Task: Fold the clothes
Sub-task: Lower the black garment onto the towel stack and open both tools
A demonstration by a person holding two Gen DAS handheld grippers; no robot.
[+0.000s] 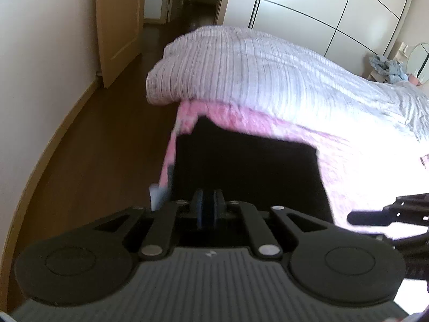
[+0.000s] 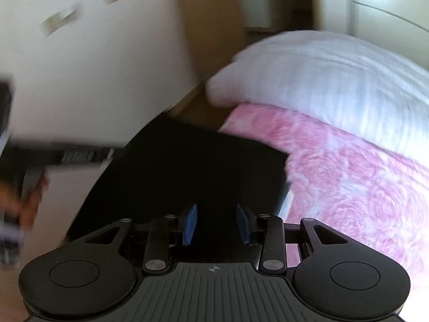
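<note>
A black, flat-lying cloth garment (image 1: 246, 166) rests at the corner of the bed, on the pink rose-patterned fleece blanket (image 2: 362, 187), below the white ribbed quilt (image 1: 268, 69). Its edges look straight, so at least one fold seems done, though blur hides any layers. The left gripper (image 1: 209, 209) is pinched narrow, apparently on the garment's near edge. The right gripper (image 2: 216, 224) hovers half-wide over the cloth, holding nothing. Further folds likely remain.

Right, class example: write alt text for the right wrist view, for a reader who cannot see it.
The right gripper, blue pads apart with nothing pressed between them, points down at a black garment lying at the edge of a bed. A pink floral blanket and a pale striped duvet cover the bed beyond.
</note>
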